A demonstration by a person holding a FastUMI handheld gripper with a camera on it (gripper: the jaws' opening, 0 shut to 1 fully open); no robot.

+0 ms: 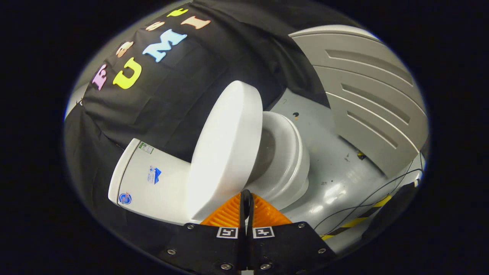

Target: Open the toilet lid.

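The view is rolled hard to one side, so the whole toilet sits tilted across it. The gripper (246, 195) has its two fingers drawn together, only a thin dark slit between them, and nothing is caught in that slit. Their tips sit right at the lid (225, 152), at its near edge, where the lid and the seat (284, 160) part; whether they actually touch the lid is hard to call from here.

The lid is up. It stands well off the seat, its broad white face turned toward the tank (147, 177), and the gap between lid and seat opens wide beyond the fingertips. Through that gap the shaded bowl (267, 147) shows inside the seat ring.

The tank lies just beside the lid, a few small stickers on its side. Behind toilet and tank hangs the black cloth wall (183, 88). Past the seat stretches a glossy grey floor (324, 152), with a ribbed grey panel (366, 91) standing beyond it. Thin cables (382, 191) and a yellow-and-black striped strip (359, 221) run across the floor near the fingers.
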